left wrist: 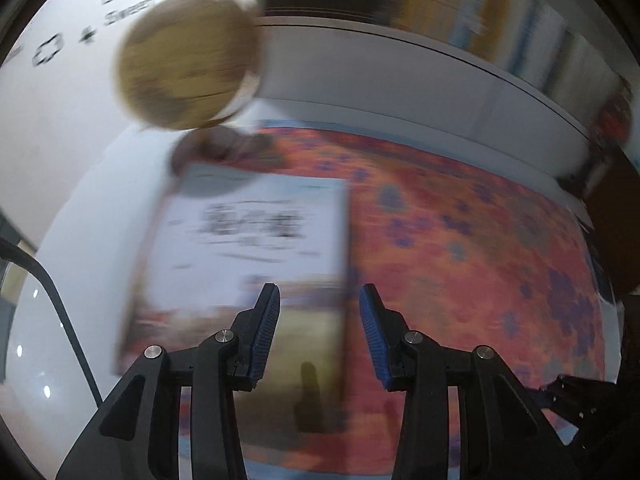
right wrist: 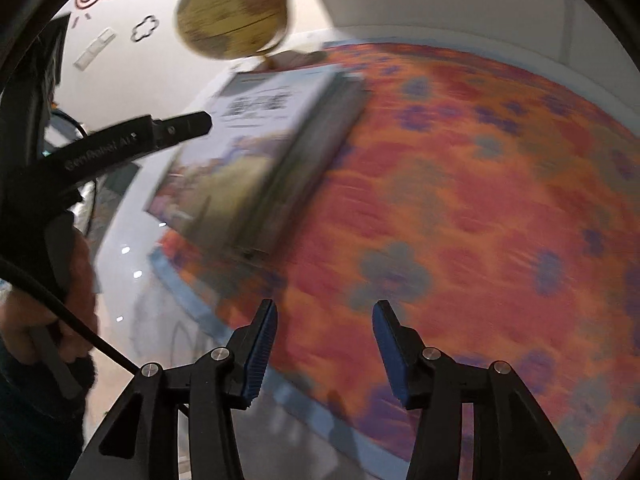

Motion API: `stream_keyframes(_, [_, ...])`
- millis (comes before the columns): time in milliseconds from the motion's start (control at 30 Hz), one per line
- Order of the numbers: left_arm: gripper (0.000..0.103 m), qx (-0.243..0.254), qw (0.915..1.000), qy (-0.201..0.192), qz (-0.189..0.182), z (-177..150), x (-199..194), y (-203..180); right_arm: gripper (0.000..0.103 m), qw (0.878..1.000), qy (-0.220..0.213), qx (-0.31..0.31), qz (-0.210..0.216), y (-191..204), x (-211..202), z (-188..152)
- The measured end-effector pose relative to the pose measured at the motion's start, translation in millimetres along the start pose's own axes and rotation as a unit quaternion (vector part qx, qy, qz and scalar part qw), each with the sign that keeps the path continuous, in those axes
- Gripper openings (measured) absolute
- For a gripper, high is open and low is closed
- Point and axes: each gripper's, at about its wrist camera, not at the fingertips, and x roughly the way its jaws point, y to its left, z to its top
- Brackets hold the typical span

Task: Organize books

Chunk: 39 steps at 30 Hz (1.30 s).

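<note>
Glossy card covers: the book (right wrist: 256, 152) lies flat on the flowered mat (right wrist: 460, 184) by the globe (right wrist: 232, 8) (stiff, probably slippery). Left gripper (left wrist: 319, 300) and right gripper (right wrist: 324, 316) part-open, empty; I'd pinch the spine edge.

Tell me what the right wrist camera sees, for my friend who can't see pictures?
A blurry book lies flat on an orange flowery cloth, just in front of a tan globe. The right tool hovers open and empty above the cloth, and the left tool pokes in from the left beside the book.
</note>
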Motion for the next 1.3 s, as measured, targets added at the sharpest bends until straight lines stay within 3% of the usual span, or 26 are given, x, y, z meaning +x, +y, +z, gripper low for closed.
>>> stream_keyframes(100, [0.039,0.033,0.9992,0.007,-0.023,3.5,5.9,-51.2,0.049,0.999,-0.001,0.028,-0.04,-48.9,-15.2,-20.7])
stream_keyframes(267, [0.039,0.084,0.9947,0.026,-0.053,3.7,18.2,-133.9,0.049,0.993,-0.017,0.101,-0.05,-123.7,-50.3,-51.5])
stream_keyframes(633, [0.039,0.19,0.9697,0.059,-0.141,-4.7,43.5,-308.9,0.049,0.969,-0.07,0.213,-0.106,-268.8,-132.2,-109.8])
stream_keyframes(800, [0.039,0.162,0.9533,0.129,-0.22,-16.1,77.8,-364.7,0.049,0.958,-0.082,0.243,-0.131,-321.1,-160.1,-125.9])
stream_keyframes(933, [0.039,0.133,0.9474,0.143,-0.253,-19.0,94.7,-396.2,0.049,0.95,-0.085,0.255,-0.157,-358.0,-176.1,-134.9])
stream_keyframes(967, [0.039,0.112,0.9421,0.155,-0.275,-19.5,105.0,-405.4,0.049,0.949,-0.085,0.255,-0.164,-365.4,-178.9,-136.2])
stream_keyframes(1067, [0.039,0.086,0.9381,0.178,-0.284,-19.5,124.1,-426.0,0.049,0.939,-0.079,0.258,-0.215,-396.1,-184.9,-133.4])
stream_keyframes(1200, [0.039,0.09,0.937,0.151,-0.302,-14.5,127.5,-456.6,0.049,0.924,-0.083,0.256,-0.27,-432.6,-196.0,-124.7])
stream_keyframes(1300, [0.039,0.086,0.9362,0.163,-0.299,-12.2,136.8,-468.0,0.049,0.918,-0.092,0.267,-0.278,-457.4,-200.3,-116.8])
